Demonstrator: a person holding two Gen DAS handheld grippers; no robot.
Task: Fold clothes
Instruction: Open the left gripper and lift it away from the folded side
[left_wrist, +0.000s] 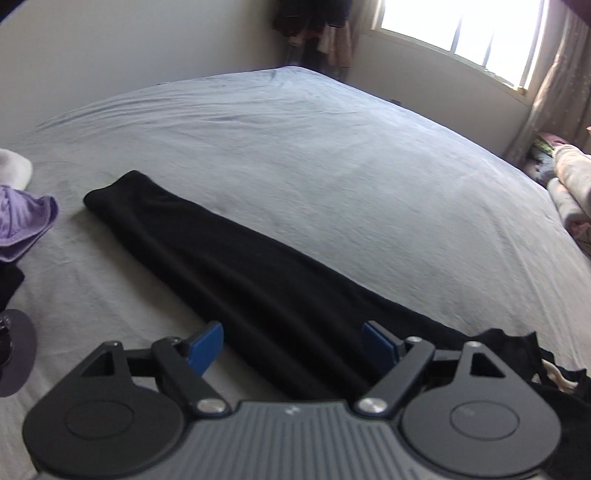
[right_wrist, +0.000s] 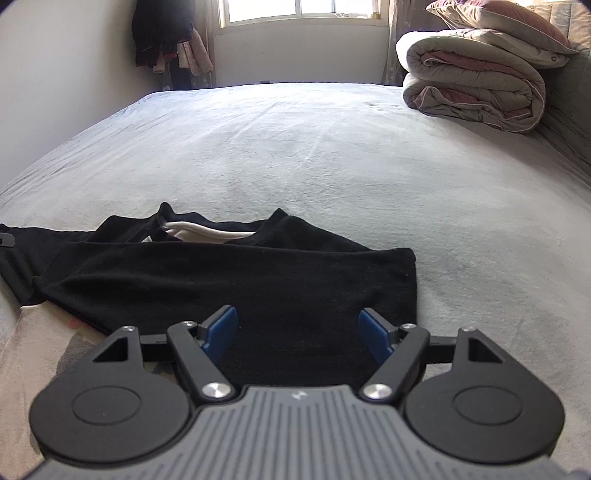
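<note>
the black garment lay flat on the grey bed sheet, already folded lengthwise into a long narrow strip that ran from the middle left of the left wrist view down to the lower centre. in the right wrist view the same black garment filled the lower centre, one layer laid over another, with a strip of white lining showing at an opening along its far edge.

the left gripper had its blue pads spread wide, nothing pinched; the strip passed under the gap between them. the right gripper was likewise spread, hanging over the near end of the cloth, its pads not pressing on it.

by my reading, the lengthwise fold was done and both tongs had let go. what remained was likely folding the strip across its length into a compact bundle, and then the other pieces: a purple garment sat at the left edge of the left view, unfolded. a folded quilt rested in the upper right of the right view.
</note>
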